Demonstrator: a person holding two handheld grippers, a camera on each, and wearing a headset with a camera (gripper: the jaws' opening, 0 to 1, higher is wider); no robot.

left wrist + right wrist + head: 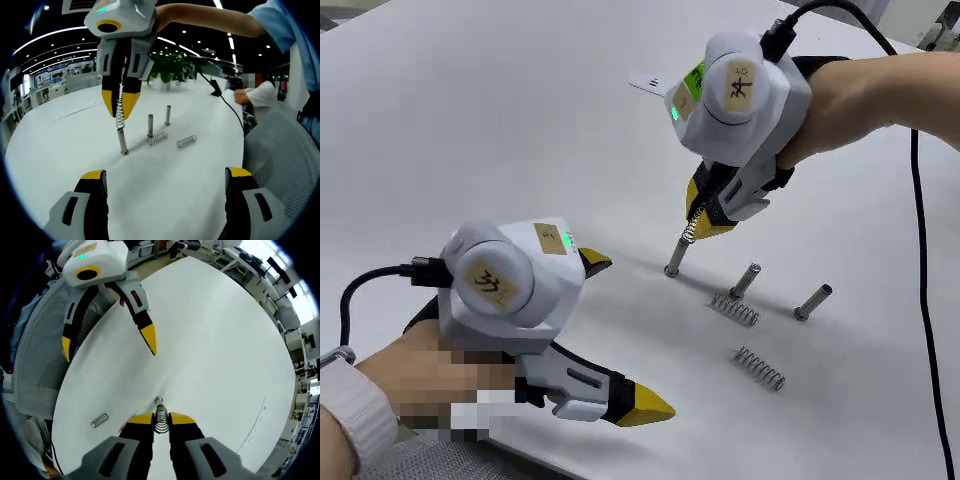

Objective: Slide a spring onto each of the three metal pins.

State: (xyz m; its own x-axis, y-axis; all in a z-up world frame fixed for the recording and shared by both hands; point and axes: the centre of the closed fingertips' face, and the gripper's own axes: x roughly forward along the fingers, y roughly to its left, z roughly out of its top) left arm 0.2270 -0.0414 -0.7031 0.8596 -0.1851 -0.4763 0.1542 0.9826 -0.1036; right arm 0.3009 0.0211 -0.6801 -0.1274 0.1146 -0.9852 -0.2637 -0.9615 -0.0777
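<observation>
Spring [691, 231] pinched in right claw [705, 224], angled down over pin [674, 256]; left claw [630, 335] spread (low).

White workbench [470, 120], a black cable [920, 250] across it, grey mesh chair [35, 375] alongside, green plant [172, 65] beyond.

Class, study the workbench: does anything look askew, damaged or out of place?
Nothing stands out. The three pins stand upright, two loose springs lie beside them, unfitted, and the right gripper holds the third spring over one pin.

Shiny metal pins [745, 281], wire springs [760, 368], smooth matt white table [470, 120]
</observation>
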